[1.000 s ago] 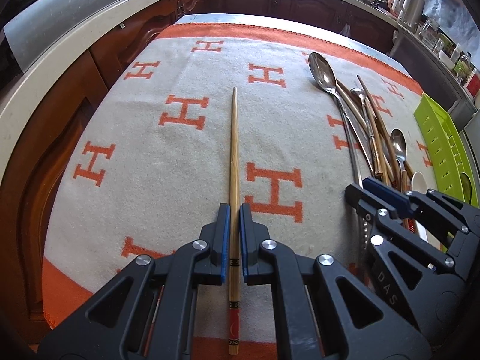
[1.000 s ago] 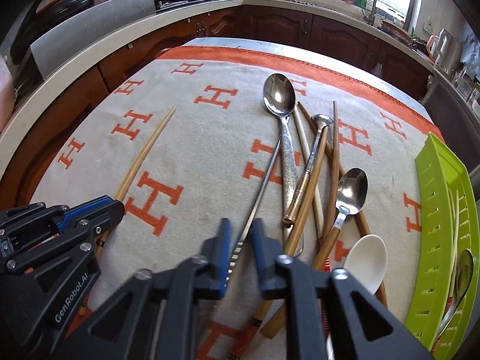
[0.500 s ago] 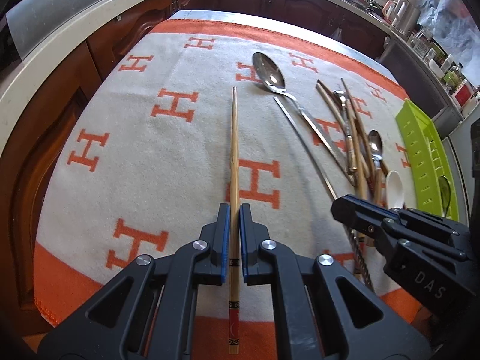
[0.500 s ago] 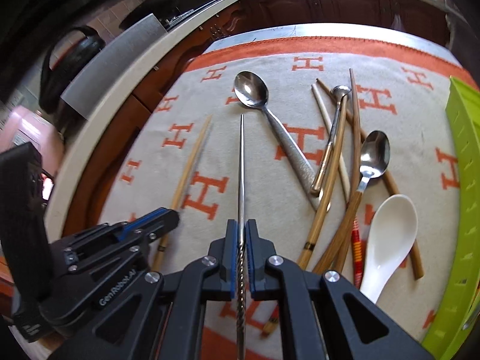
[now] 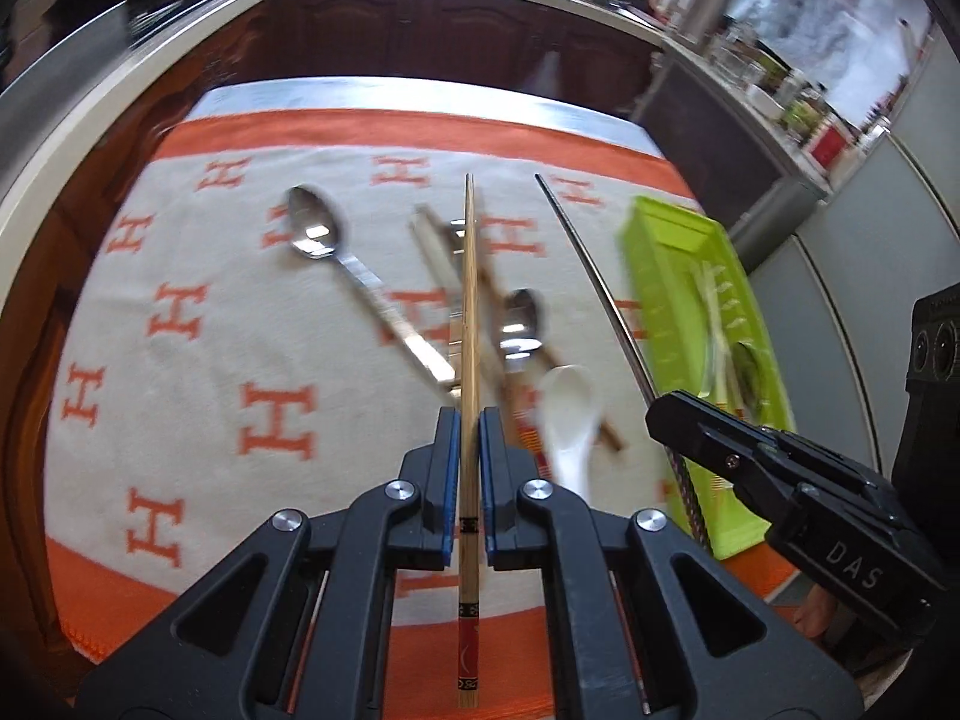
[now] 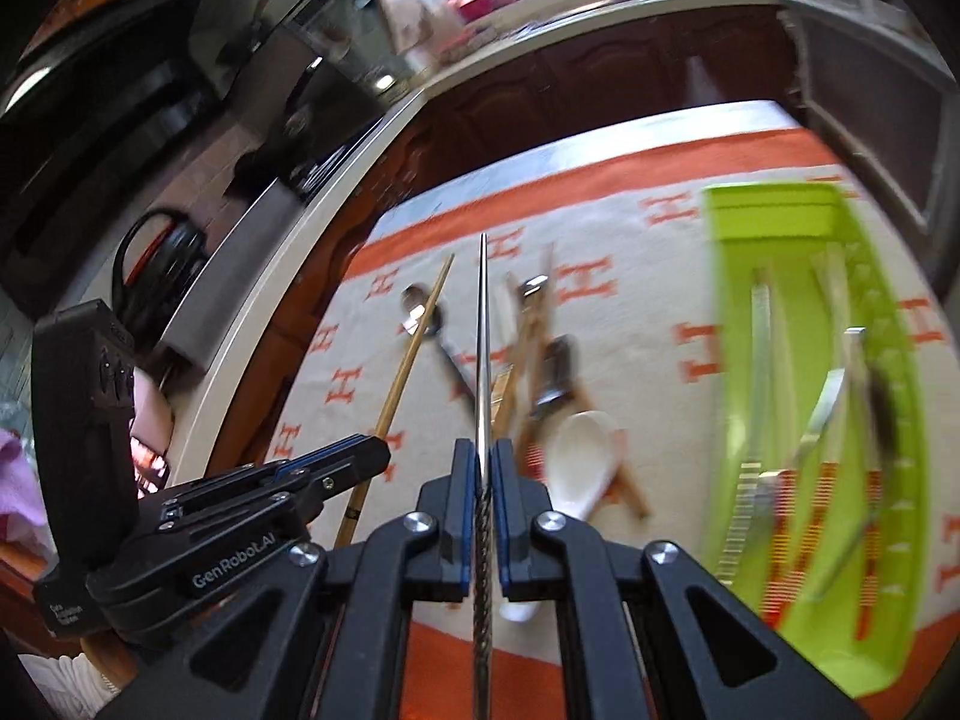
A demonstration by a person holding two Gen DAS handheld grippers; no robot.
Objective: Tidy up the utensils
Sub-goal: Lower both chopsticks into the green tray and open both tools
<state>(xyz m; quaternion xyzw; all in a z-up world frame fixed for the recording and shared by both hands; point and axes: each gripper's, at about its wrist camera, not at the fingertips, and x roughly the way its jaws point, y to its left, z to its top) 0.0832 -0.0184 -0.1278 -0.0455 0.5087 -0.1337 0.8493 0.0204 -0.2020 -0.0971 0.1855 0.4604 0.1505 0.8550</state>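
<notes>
The left tongs (image 5: 469, 441) squeezed a wooden chopstick (image 5: 468, 324) and the right tongs (image 6: 482, 468) a metal chopstick (image 6: 483, 336), probably for the green tray (image 6: 774, 210).

Dark wooden cabinets (image 5: 456, 30), pale countertop (image 5: 150, 42)

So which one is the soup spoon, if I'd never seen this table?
Start at the lime-green plastic tray on the right edge of the cream-and-orange cloth. Just left of it lies a heap of utensils; at its near end sits the white ceramic soup spoon. It alone is white, short and broad, among slim metal and wood.
</notes>
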